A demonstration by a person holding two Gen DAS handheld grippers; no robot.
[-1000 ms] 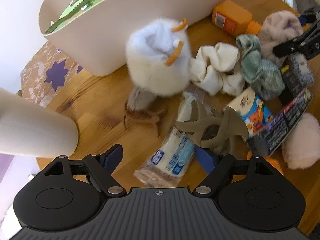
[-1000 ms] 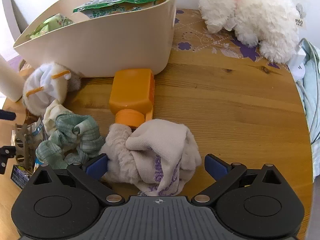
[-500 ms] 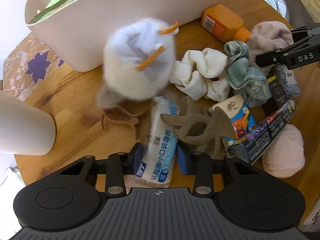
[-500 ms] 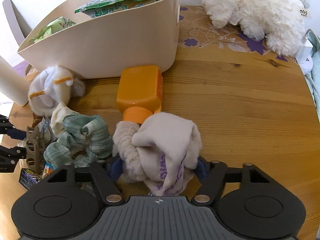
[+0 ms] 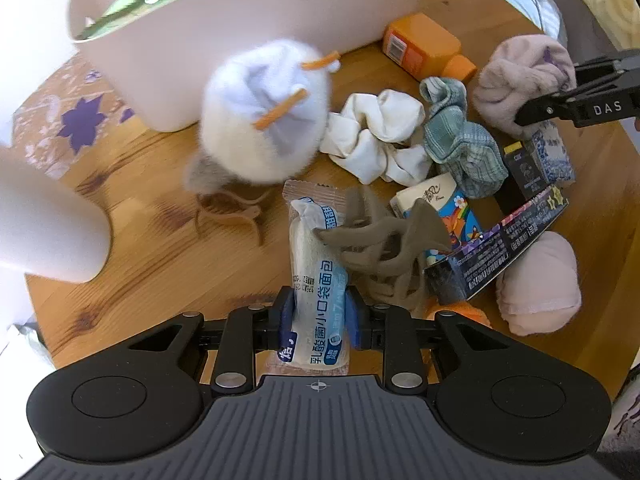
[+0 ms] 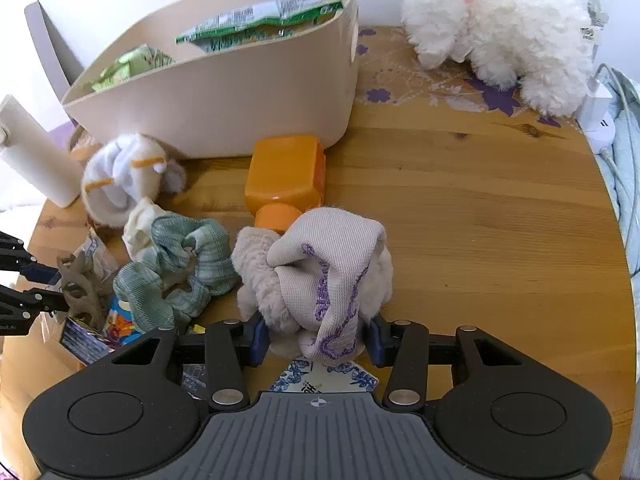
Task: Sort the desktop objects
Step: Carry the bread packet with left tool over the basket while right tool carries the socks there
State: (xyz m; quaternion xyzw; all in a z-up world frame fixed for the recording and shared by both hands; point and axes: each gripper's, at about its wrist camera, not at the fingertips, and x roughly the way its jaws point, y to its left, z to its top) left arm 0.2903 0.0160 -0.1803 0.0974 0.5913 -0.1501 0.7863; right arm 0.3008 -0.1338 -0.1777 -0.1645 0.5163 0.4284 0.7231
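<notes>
The left gripper (image 5: 319, 316) is clenched on a bread pack (image 5: 318, 280), a soft loaf sealed in clear crinkly film with blue and white print; its blue pads (image 5: 285, 314) press both sides of the pack's near end, and the far end reaches toward the middle of the round wooden table (image 6: 460, 208). A taupe plastic claw clip (image 5: 380, 240) with curved teeth lies against the pack's right side. Beyond it sits a fuzzy white pouch (image 5: 266, 120) with two orange toggles, blurred, just in front of the smooth cream bin (image 5: 248, 28). A slim brown clip (image 5: 230, 210) lies flat beside the pouch.

The right gripper (image 6: 316, 338) is clamped around a sock bundle (image 6: 320, 272): ribbed pale knit with purple embroidery wrapped over a fleecy beige part, squeezed between both pads. Under it lies a blue-and-white patterned packet (image 6: 324, 378). An orange bottle (image 6: 286, 176), blocky with a round cap, lies on its side between the bundle and the bin. Left of the bundle sit a green checked scrunchie (image 6: 176, 264) and a cream scrunchie (image 5: 378, 136), both gathered and rumpled. A glossy dark box (image 5: 500, 248) and a rolled pink sock (image 5: 538, 280) rest near the table's edge. A shaggy white plush (image 6: 504, 36) lies at the far edge.
</notes>
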